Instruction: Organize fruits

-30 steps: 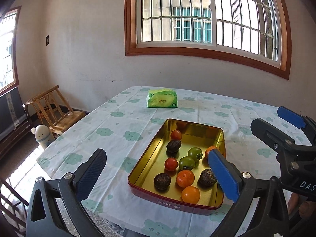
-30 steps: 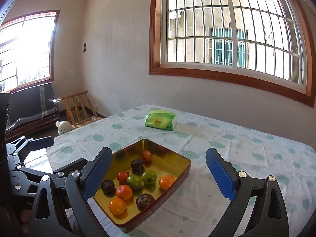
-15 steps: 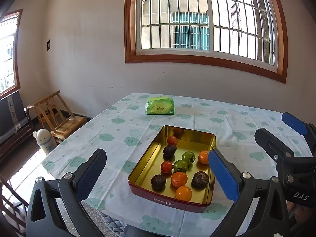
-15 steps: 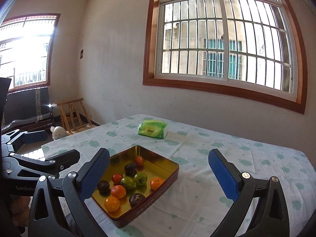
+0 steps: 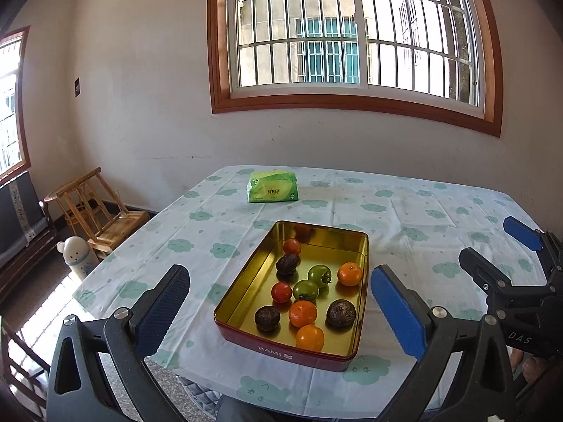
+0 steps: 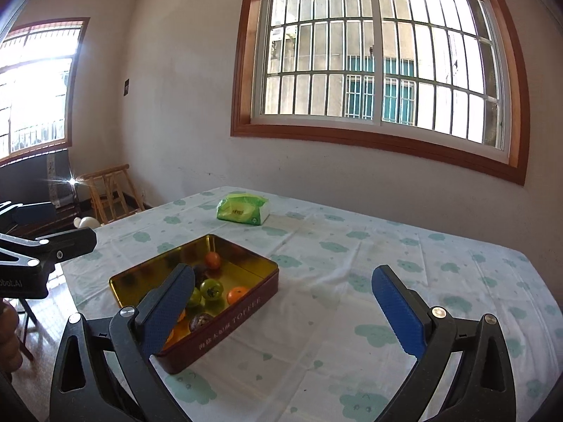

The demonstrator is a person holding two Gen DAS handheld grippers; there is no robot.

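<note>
Inside gold tin (image 5: 253,283), mixed fruits (image 5: 305,290)

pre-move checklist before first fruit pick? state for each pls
1. Left gripper open, nothing held: ok.
2. Right gripper open, nothing held: ok.
3. Tin flat on the table, fruit reachable from above: ok.
4. Fruit spacing: near orange sits close to the next orange; touching or not: cannot tell.
5. Sorting destination: only a tissue pack lies outside the tin: not ok.
6. Right view of the tin partly blocked by its own left finger: not ok.
</note>
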